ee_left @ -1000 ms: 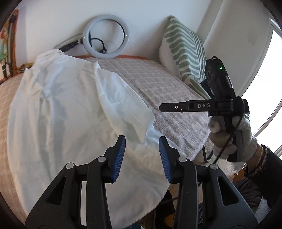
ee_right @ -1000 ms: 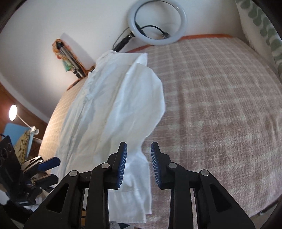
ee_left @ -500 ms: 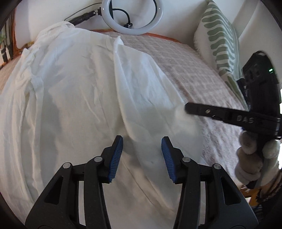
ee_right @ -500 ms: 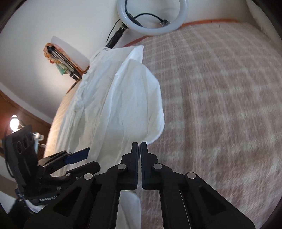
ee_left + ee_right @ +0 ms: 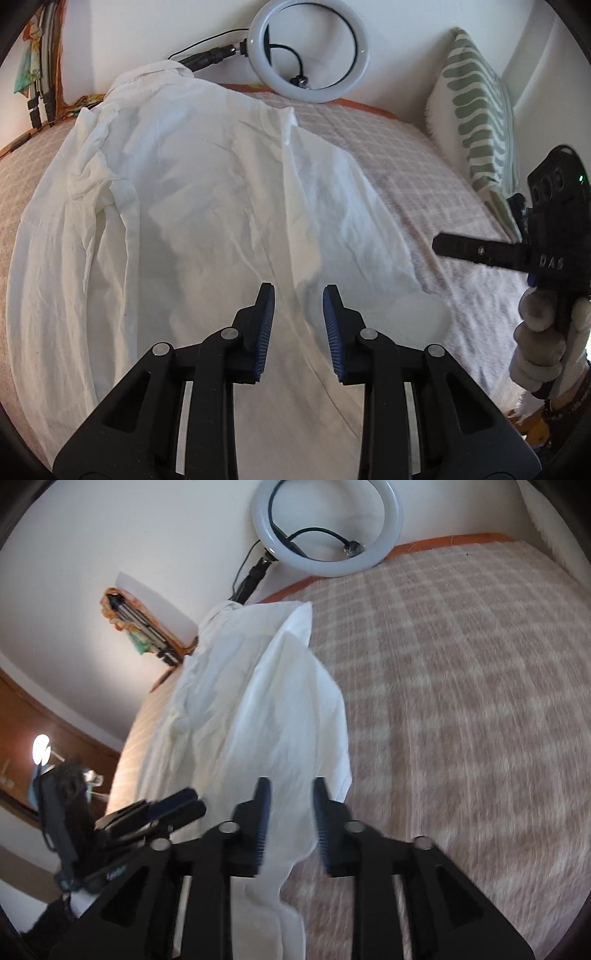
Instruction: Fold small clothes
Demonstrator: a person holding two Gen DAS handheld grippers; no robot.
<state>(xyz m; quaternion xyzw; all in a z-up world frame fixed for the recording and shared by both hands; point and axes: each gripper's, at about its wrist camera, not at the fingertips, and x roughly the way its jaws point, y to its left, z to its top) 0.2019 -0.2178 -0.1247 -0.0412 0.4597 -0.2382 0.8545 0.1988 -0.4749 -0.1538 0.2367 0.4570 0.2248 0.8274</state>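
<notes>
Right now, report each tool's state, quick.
Left tool: open, jaws just been closing, nothing gripped, above the white shirt.
Right tool: open, jaws just reopened, nothing gripped, at the shirt's edge.

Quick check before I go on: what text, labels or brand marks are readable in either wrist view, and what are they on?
"DAS": pale letters on the black body of the right gripper, left wrist view.
Pale lettering on the left gripper, right wrist view: too blurred to read.
White shirt, ring light, pillow: no text visible.

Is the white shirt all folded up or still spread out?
Mostly spread out. The white shirt lies long across the bed, with only its right side flipped over the middle.
</notes>
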